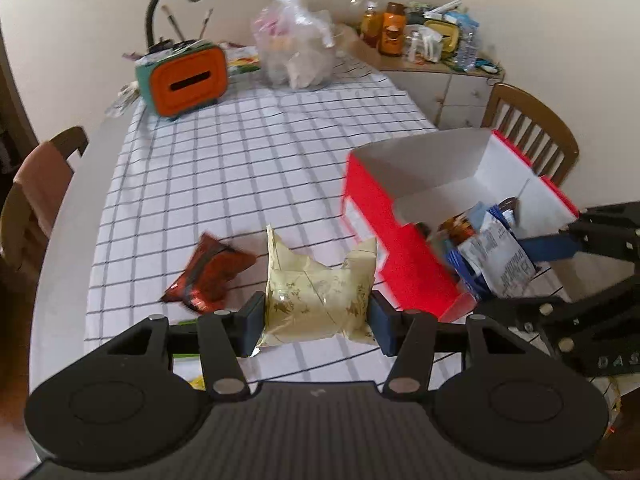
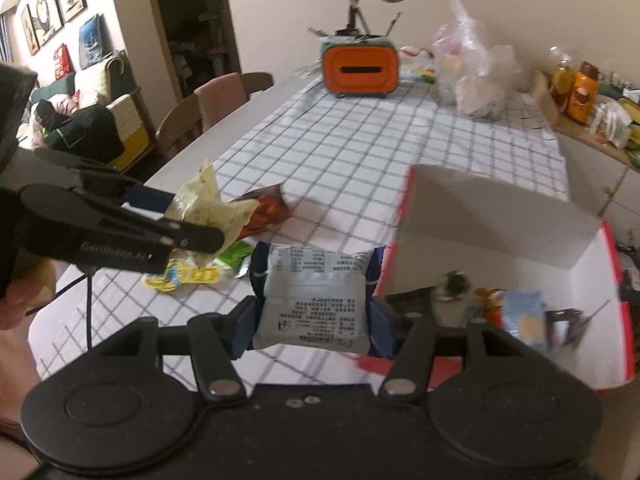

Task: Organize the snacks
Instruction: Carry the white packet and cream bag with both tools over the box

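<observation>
1. Bench (image 1: 240, 168) – checked cloth; loose snacks lie near its front-left edge.
2. Red box (image 1: 372, 216) by the right edge – already holds several packs, so the sorting is partly done.
3. Left tool (image 1: 316, 312) pinches a cream pack (image 1: 316, 292), off the cloth, short of the box.
4. Right tool (image 2: 310, 320) pinches a grey pack (image 2: 312, 304) at the box's near corner.
5. Red pack (image 1: 212, 276) remains, along with the green and yellow wrappers (image 2: 192, 272).

Each camera sits behind its own gripper, looking forward and down, close over the checked tablecloth (image 1: 248, 152). Both views share the red box (image 1: 384, 232), orange container (image 2: 360, 68) and far wall.
</observation>
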